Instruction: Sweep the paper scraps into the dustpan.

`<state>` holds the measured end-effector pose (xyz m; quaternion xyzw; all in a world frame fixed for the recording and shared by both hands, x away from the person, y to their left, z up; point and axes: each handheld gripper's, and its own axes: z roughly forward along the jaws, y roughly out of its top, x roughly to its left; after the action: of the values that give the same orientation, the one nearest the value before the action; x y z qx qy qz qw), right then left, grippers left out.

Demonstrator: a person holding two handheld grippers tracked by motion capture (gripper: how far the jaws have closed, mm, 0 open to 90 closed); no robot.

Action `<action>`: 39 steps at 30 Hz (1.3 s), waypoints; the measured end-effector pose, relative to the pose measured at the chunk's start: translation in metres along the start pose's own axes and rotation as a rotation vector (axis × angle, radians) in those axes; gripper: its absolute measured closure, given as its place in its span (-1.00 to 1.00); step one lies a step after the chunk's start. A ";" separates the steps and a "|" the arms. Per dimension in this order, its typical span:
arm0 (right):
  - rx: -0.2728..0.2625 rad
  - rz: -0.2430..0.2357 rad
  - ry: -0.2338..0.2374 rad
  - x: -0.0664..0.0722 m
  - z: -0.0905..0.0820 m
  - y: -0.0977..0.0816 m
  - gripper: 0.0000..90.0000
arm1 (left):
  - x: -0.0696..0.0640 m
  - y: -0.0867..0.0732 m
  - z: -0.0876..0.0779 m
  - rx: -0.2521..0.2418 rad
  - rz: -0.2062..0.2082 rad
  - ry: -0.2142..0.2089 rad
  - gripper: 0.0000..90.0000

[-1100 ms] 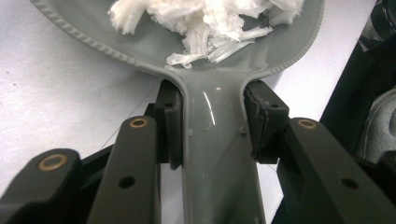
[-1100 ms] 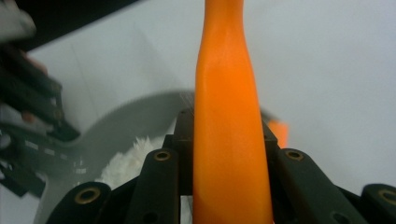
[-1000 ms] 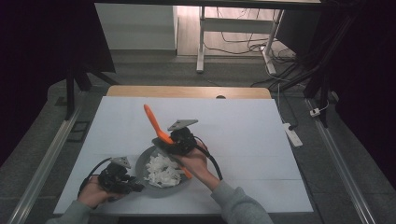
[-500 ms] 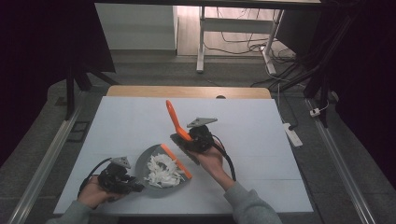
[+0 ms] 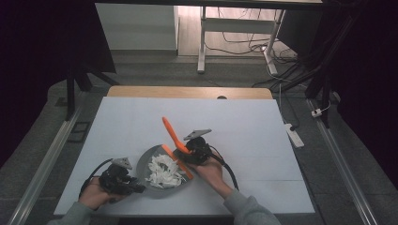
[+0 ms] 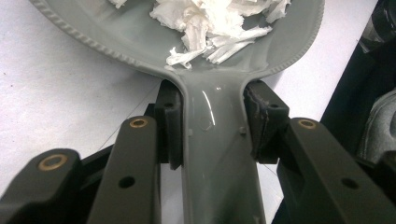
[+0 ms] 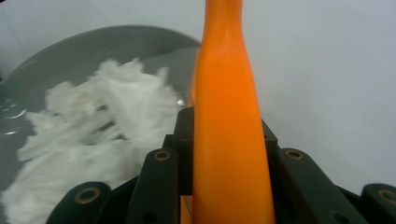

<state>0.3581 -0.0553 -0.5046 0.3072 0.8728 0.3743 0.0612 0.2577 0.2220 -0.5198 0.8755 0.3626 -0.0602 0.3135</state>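
Note:
A grey pan (image 5: 144, 164) holding white paper shreds (image 5: 163, 171) lies near the white table's front edge. An orange strip (image 5: 179, 164) runs along its right rim. My left gripper (image 5: 137, 185) is shut on the pan's handle (image 6: 219, 186), with the pads (image 6: 170, 126) pressed against both sides in the left gripper view, where my left gripper (image 6: 212, 121) looks onto the shreds (image 6: 219, 23). My right gripper (image 5: 182, 150), just right of the pan, is shut on an orange tool handle (image 5: 171, 131) that slants up and to the left. In the right gripper view, my right gripper (image 7: 224, 126) clamps that handle (image 7: 226, 70) beside the pan (image 7: 70, 51).
The white table top (image 5: 244, 122) stretches far and right of the pan. A wooden edge (image 5: 187, 92) borders its far side. A white power strip (image 5: 293, 133) lies on the floor at the right, and metal rails run along both sides.
My right gripper, with the orange tool, shifted right from over the pan, then sank toward the table beside the pan's rim. The left gripper and the pan stayed put.

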 end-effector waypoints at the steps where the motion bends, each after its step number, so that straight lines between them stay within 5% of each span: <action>1: 0.000 -0.005 0.011 0.006 0.002 0.000 0.58 | 0.000 0.000 0.000 0.000 0.000 0.000 0.36; 9: -0.029 -0.087 0.062 0.040 0.000 0.007 0.58 | 0.000 -0.001 0.000 -0.011 -0.005 0.011 0.36; 22: -0.181 -0.015 0.058 0.012 -0.040 0.019 0.58 | 0.002 -0.003 -0.003 -0.053 -0.003 0.012 0.36; 33: -0.234 0.022 0.036 -0.006 -0.062 0.020 0.58 | 0.004 -0.005 -0.012 -0.127 0.003 0.030 0.36; 39: -0.257 0.032 0.025 -0.016 -0.072 0.017 0.58 | 0.006 -0.006 -0.019 -0.175 -0.026 0.060 0.36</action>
<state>0.3547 -0.1001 -0.4434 0.3058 0.8134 0.4878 0.0831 0.2557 0.2402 -0.5102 0.8414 0.3870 -0.0059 0.3771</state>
